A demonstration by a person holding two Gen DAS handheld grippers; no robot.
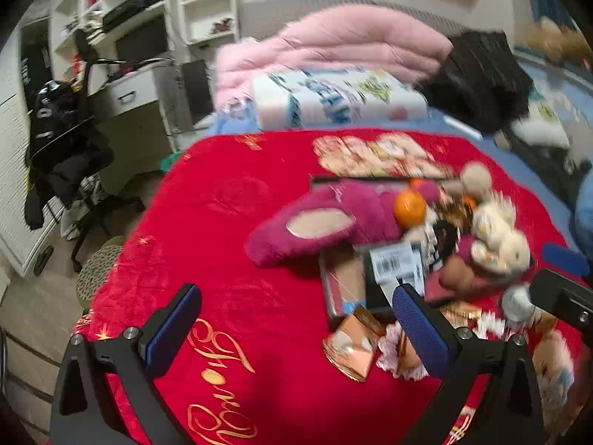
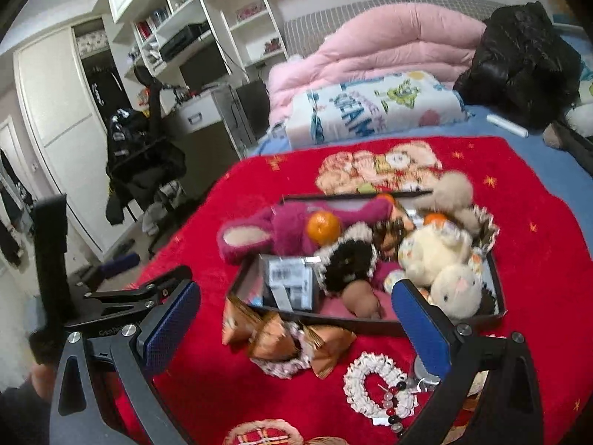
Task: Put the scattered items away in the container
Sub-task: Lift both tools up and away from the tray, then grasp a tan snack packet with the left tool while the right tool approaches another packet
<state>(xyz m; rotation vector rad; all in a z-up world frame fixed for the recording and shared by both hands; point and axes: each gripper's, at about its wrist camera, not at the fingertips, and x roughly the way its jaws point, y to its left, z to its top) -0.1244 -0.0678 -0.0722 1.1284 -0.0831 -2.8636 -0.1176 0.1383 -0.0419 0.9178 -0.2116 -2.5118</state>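
I hold both claws wide open and empty: right gripper (image 2: 296,330) over the copper packets (image 2: 281,337) just before the tray (image 2: 494,289), left gripper (image 1: 296,333) beside it, ready to scoop.

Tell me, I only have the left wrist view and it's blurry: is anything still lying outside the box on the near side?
Observer: Yes. A white lace scrunchie with beads lies on the red blanket, in front of the box.
Operator: Is the white rabbit actually in the box?
Observer: The white plush rabbit lies inside, at the near right corner.
Operator: Is the right gripper holding anything?
Observer: No. The right gripper is open and empty.
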